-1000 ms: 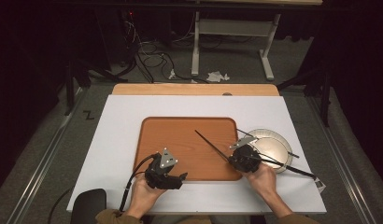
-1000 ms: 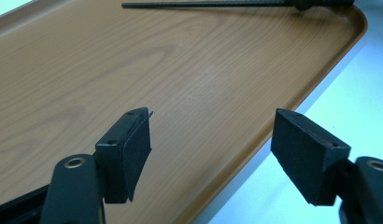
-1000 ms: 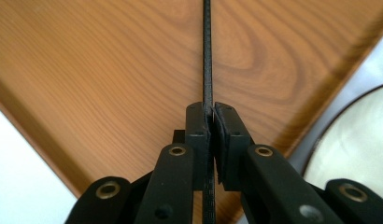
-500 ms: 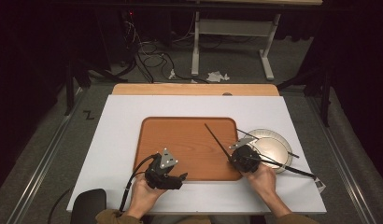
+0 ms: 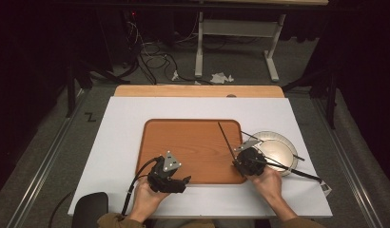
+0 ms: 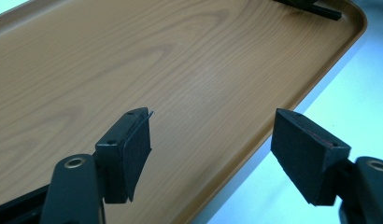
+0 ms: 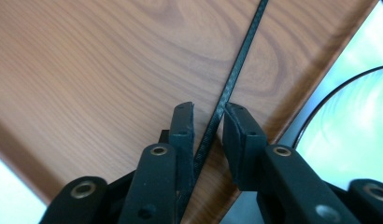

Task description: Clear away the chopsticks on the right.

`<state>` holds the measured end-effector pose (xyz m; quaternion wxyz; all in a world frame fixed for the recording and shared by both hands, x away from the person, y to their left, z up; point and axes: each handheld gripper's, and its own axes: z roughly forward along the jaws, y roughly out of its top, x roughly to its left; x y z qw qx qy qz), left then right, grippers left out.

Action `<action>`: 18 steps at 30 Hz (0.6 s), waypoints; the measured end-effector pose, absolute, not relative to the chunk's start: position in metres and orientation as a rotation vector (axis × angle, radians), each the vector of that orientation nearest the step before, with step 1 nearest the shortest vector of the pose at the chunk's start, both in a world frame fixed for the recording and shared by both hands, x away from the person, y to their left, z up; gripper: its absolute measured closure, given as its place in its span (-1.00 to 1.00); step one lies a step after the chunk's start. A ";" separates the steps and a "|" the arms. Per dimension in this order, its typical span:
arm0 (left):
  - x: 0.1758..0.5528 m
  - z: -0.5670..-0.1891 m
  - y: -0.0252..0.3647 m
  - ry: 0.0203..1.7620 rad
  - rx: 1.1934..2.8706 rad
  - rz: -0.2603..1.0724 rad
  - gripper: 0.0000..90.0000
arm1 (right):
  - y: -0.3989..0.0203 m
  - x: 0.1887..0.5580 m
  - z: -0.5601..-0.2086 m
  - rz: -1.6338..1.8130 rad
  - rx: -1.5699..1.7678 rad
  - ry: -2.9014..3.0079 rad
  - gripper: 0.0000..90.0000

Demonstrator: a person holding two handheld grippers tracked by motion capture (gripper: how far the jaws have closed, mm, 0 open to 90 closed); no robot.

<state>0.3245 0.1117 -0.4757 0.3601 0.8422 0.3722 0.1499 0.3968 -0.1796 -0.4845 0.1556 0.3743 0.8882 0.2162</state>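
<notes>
Over tray [image 7: 87, 60], chopstick [image 7: 236, 70] between right tongs [image 7: 208, 123]

Tray [image 5: 188, 147] set at the middle of the counter [image 5: 121, 123], plate [image 5: 278, 149] placed just right of it, stick [image 5: 226, 140] laid on the tray's right part, left claw [image 5: 186, 180] held at the tray's near edge.

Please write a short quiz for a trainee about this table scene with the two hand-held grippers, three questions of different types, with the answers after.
1. True or false: the left hand-held gripper holds a chopstick.
2. Which thing lies between the pads of the right hand-held gripper? A) spoon B) black chopstick C) cloth
3. Fill in: the white plate stands on the table to the ____ of the wooden tray, seen from the high view.

Key:
1. False; its jaws are open, with nothing between them.
2. B; the jaws have just been opening, a gap shows beside the stick.
3. right
</notes>
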 end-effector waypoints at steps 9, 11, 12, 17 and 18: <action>0.325 -0.476 0.111 0.964 2.172 0.387 -0.36 | -0.194 0.386 -0.463 0.761 0.994 2.519 0.52; 0.325 -0.476 0.111 0.962 2.172 0.388 -0.36 | -0.197 0.384 -0.457 0.787 0.984 2.517 0.50; 0.325 -0.476 0.111 0.964 2.171 0.389 -0.36 | -0.200 0.384 -0.455 0.797 0.965 2.519 0.50; 0.325 -0.476 0.112 0.966 2.168 0.387 -0.36 | -0.211 0.382 -0.443 0.850 0.944 2.504 0.47; 0.324 -0.476 0.112 0.967 2.168 0.387 -0.36 | -0.214 0.381 -0.441 0.861 0.940 2.496 0.47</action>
